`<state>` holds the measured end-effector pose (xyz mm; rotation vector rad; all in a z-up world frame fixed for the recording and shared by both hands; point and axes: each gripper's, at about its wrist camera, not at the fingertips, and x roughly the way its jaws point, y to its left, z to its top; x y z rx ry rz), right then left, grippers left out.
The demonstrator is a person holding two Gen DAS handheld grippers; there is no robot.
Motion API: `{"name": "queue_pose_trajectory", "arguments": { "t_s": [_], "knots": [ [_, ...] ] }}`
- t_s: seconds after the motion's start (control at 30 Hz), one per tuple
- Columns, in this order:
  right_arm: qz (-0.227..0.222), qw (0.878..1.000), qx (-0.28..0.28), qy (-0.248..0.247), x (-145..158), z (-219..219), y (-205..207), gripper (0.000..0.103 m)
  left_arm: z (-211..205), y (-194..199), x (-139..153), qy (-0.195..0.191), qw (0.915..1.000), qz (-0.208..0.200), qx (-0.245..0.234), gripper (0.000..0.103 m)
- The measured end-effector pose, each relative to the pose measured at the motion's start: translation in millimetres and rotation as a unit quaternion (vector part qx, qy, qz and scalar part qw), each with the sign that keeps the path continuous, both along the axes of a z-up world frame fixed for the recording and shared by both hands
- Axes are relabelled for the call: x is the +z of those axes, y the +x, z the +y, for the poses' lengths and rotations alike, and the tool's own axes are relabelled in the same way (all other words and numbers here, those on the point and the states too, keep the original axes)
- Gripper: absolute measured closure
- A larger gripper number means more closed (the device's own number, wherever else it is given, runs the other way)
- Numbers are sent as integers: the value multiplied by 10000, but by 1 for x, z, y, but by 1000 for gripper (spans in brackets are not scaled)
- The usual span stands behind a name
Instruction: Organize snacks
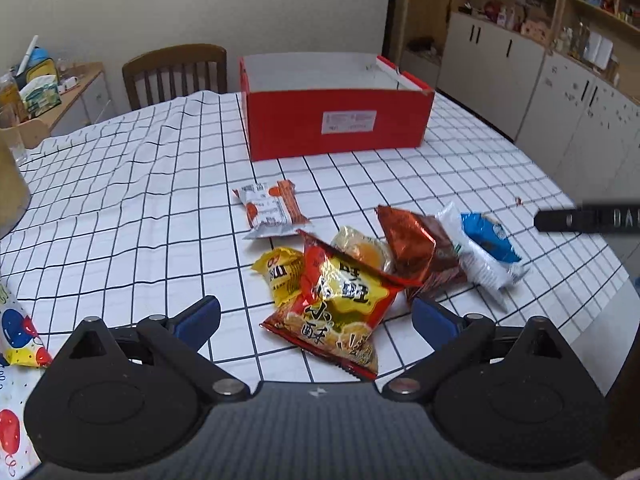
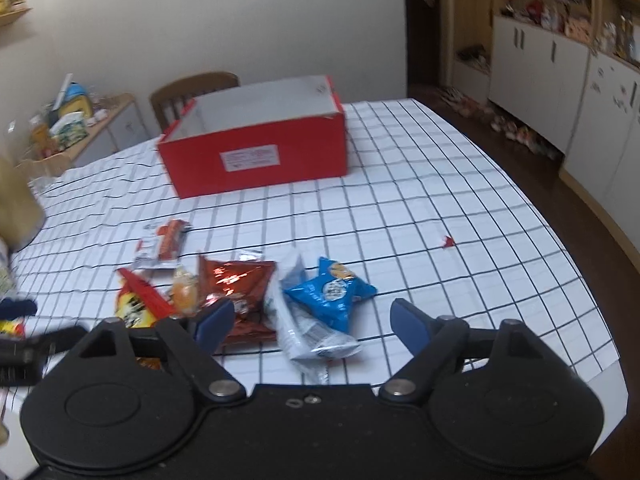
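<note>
Several snack packets lie in a loose pile on the checked tablecloth point(image 1: 120, 208). In the left wrist view my left gripper point(image 1: 316, 316) is open above a red and yellow chip bag point(image 1: 340, 300), with a small yellow packet point(image 1: 280, 272), a brown foil bag point(image 1: 420, 248), a blue and white packet point(image 1: 484, 248) and an orange and white packet point(image 1: 272, 208) around it. An open red box point(image 1: 336, 120) stands behind, apparently empty. In the right wrist view my right gripper point(image 2: 312, 320) is open over the blue packet point(image 2: 332, 292) and a white wrapper point(image 2: 308, 328), near the brown foil bag point(image 2: 240, 284).
A wooden chair point(image 1: 176, 72) stands behind the table. A side table with clutter point(image 1: 44, 88) is at the far left. Cabinets and shelves point(image 1: 540, 52) line the right wall. A balloon-print bag point(image 1: 20, 332) lies at the left edge. The table's edge point(image 2: 600, 320) runs close on the right.
</note>
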<state>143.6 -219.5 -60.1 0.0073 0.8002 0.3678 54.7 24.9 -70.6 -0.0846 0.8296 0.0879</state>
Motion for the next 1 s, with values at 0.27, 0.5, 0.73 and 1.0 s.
{"name": "queue_pose_trajectory", "arguments": {
  "t_s": [0.27, 0.5, 0.73, 1.0],
  "knots": [
    [468, 9983, -348, 51, -7, 1, 48, 21, -5, 23, -17, 302, 9986, 72, -417, 1],
    [1257, 9896, -667, 197, -32, 5, 96, 30, -10, 35, -29, 414, 9969, 233, -633, 1],
    [1839, 9802, -682, 260, -49, 14, 112, 34, -14, 42, -40, 544, 9943, 369, -843, 2],
    [2184, 9722, -784, 325, -59, 13, 122, 38, -12, 50, -53, 484, 9916, 623, -1027, 32]
  ]
}}
